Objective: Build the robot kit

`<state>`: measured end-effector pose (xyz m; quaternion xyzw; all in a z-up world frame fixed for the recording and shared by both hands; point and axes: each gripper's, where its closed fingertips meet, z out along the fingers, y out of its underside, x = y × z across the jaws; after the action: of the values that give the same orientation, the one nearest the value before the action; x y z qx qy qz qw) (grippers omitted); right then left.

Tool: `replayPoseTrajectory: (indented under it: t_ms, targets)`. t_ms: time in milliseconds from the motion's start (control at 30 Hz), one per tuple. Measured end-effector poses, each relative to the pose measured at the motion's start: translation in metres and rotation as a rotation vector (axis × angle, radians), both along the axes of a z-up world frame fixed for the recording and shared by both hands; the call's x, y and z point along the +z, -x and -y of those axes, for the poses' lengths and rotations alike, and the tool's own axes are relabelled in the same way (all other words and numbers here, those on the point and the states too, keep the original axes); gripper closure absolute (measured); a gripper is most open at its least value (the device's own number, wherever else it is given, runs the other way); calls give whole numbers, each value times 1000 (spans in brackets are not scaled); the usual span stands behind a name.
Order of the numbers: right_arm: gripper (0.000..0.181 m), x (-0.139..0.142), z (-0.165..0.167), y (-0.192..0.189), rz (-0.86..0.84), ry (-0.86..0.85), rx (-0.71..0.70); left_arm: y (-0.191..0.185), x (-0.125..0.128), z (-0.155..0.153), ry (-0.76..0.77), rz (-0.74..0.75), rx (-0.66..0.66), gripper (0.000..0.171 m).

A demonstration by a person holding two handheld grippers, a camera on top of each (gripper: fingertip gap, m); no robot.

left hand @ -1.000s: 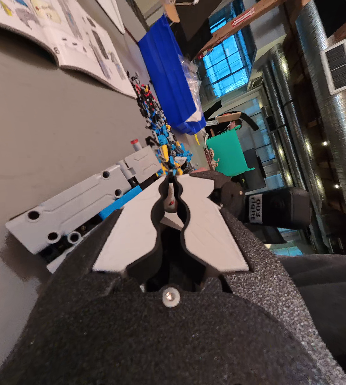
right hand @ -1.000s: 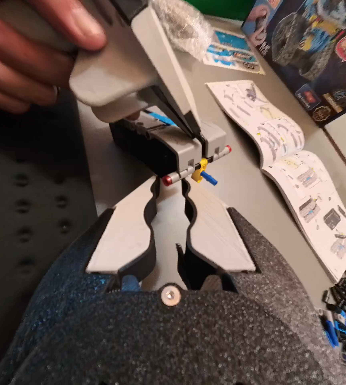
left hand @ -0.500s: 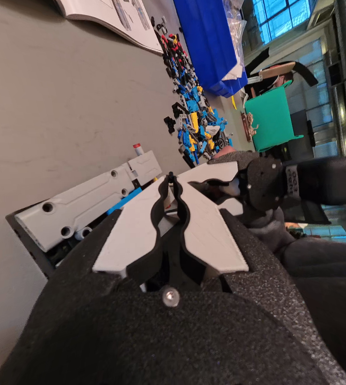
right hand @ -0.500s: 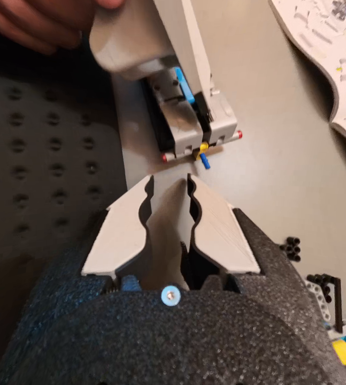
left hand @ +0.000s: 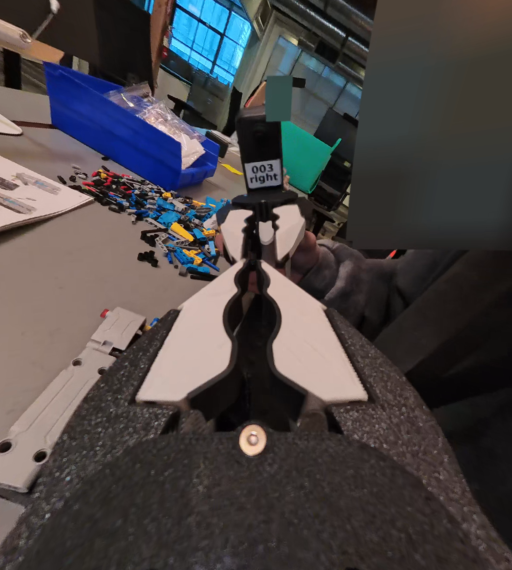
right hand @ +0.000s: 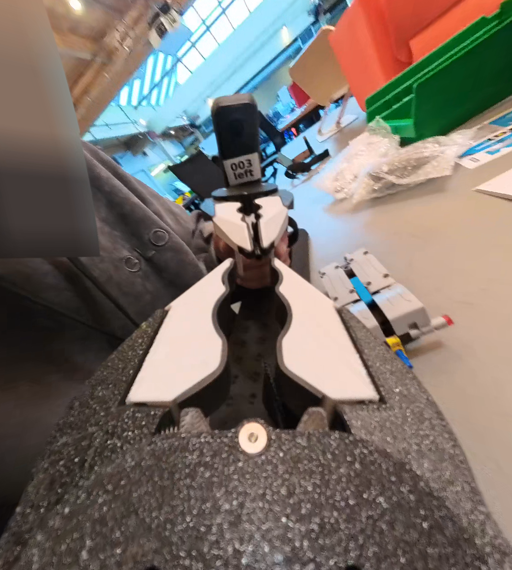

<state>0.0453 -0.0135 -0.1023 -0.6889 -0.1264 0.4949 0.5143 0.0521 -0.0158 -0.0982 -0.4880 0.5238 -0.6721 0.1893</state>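
Left wrist view shows the left gripper raised off the bench, fingertips nearly pressed together on nothing, and facing it the right gripper. Right wrist view: the right gripper is spread a little and empty. The grey brick-built assembly lies on the bench just beside and below both, with its red-tipped axle and a yellow and blue pin sticking out. Risk, I'd say: the two grippers meet nose to nose and could knock together, or one dips and clips those thin pins, popping them loose. The pile of loose pieces and the instruction booklet sit well apart.
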Motion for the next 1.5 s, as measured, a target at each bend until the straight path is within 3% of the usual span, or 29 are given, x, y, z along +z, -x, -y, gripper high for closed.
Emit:
replayPoseTrajectory:
  t_ms: [167, 333, 367, 433, 533, 600, 733, 867, 1033, 1167, 1500]
  targets:
    - [177, 1, 2, 1, 25, -25, -12, 2, -1, 7, -37, 7, -17, 169]
    - [177, -6, 3, -1, 80, -16, -28, 1, -9, 7, -49, -53, -33, 168]
    - [177, -8, 1, -5, 114, -18, -57, 0, -16, 2, -95, -93, -26, 159]
    - [178, -17, -5, -20, 177, 4, -135, -4, -30, -20, -253, -168, 27, 125]
    - [179, -60, -15, -45, 452, 87, -267, -2, -68, -46, -596, -359, -26, 88]
    - [179, -69, -17, -43, 527, 99, -276, 1, -96, -57, -803, -451, -108, 89]
    - [179, -72, -21, -45, 607, 117, -310, 11, -134, -64, -948, -570, -273, 99]
    - [178, -88, -24, -41, 699, 192, -270, 13, -134, -60, -962, -551, -333, 106]
    - [179, -85, -26, -36, 729, 192, -268, 8, -127, -69, -1020, -512, -191, 107]
    - [178, -77, -27, -34, 764, 175, -290, 11, -119, -64, -1015, -492, -161, 107]
    - [179, -114, -23, -36, 814, 289, -236, 20, -126, -53, -815, -541, -203, 107]
